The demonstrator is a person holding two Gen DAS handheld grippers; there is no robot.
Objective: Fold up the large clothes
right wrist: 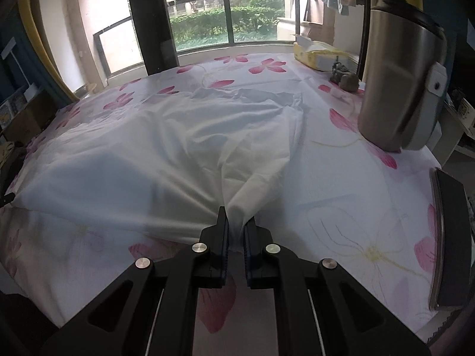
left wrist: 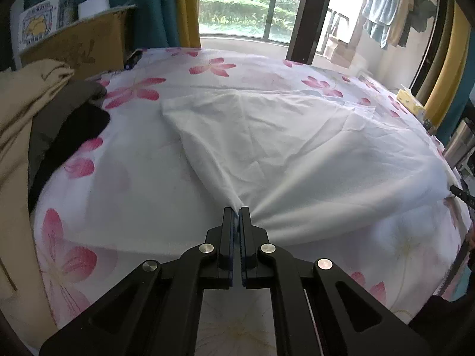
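A large white garment [left wrist: 282, 148] lies spread on a table under a white cloth with pink flowers [left wrist: 133, 178]. My left gripper [left wrist: 239, 210] is shut on the garment's near left corner, and the cloth fans out taut from the jaws. In the right wrist view the same white garment [right wrist: 178, 148] lies rumpled, with a thick fold running into my right gripper [right wrist: 236, 222], which is shut on that near right corner. The right gripper's black tip [left wrist: 463, 195] shows at the left view's right edge.
A pile of beige, grey and black clothes [left wrist: 44, 124] and a cardboard box [left wrist: 89, 47] stand at the left. At the right are a steel kettle [right wrist: 397, 83], a dark flat device [right wrist: 451, 237], a yellow tissue pack [right wrist: 320, 56] and a small figurine [right wrist: 344, 77]. A window lies behind.
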